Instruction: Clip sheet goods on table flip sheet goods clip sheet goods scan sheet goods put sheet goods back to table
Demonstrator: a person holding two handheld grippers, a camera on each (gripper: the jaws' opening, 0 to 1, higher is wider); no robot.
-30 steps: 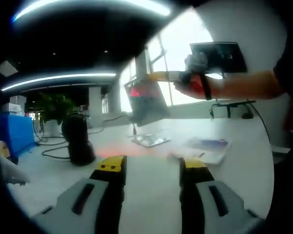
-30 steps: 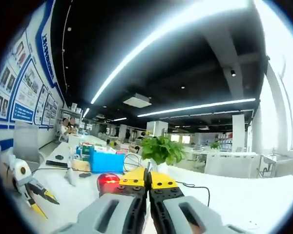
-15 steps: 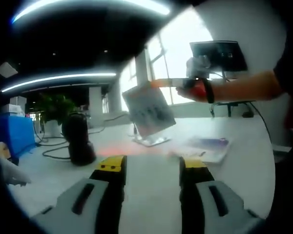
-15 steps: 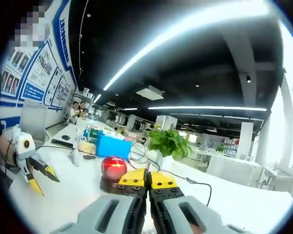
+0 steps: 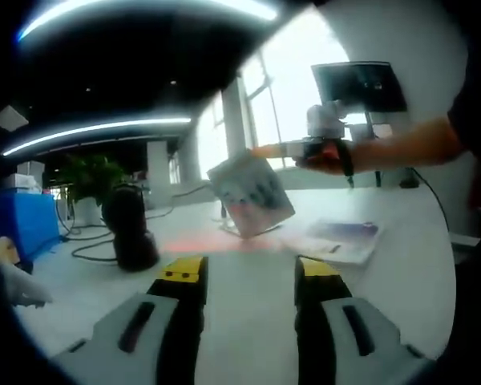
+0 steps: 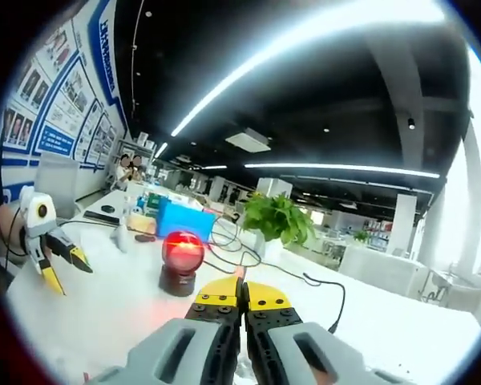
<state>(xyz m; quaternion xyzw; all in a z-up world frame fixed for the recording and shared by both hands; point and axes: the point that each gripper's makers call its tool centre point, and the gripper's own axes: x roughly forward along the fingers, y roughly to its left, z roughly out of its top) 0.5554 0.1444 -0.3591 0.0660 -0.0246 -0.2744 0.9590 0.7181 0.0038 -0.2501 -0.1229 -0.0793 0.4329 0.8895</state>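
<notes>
In the left gripper view, a hand brings my right gripper (image 5: 266, 150) in from the right. It is shut on the top edge of a flat sheet pack (image 5: 250, 193), which hangs tilted above the white table (image 5: 240, 265). The black scanner (image 5: 131, 228) stands to the left of the pack. My left gripper (image 5: 250, 273) is open, low over the table, with nothing between its fingers. In the right gripper view, my right gripper (image 6: 242, 293) has its jaws pressed together. Beyond them the scanner (image 6: 182, 261) glows red, and my left gripper (image 6: 66, 271) is at the far left.
More sheet goods (image 5: 341, 239) lie flat on the table at the right, under a monitor (image 5: 359, 84). A blue box (image 6: 184, 220), a potted plant (image 6: 276, 220) and loose cables (image 6: 305, 281) lie behind the scanner. People sit far back at the left.
The right gripper has carried the sheet pack lower and to the right, away from the scanner; the red glow on the pack is gone. The left gripper has stayed still and open.
</notes>
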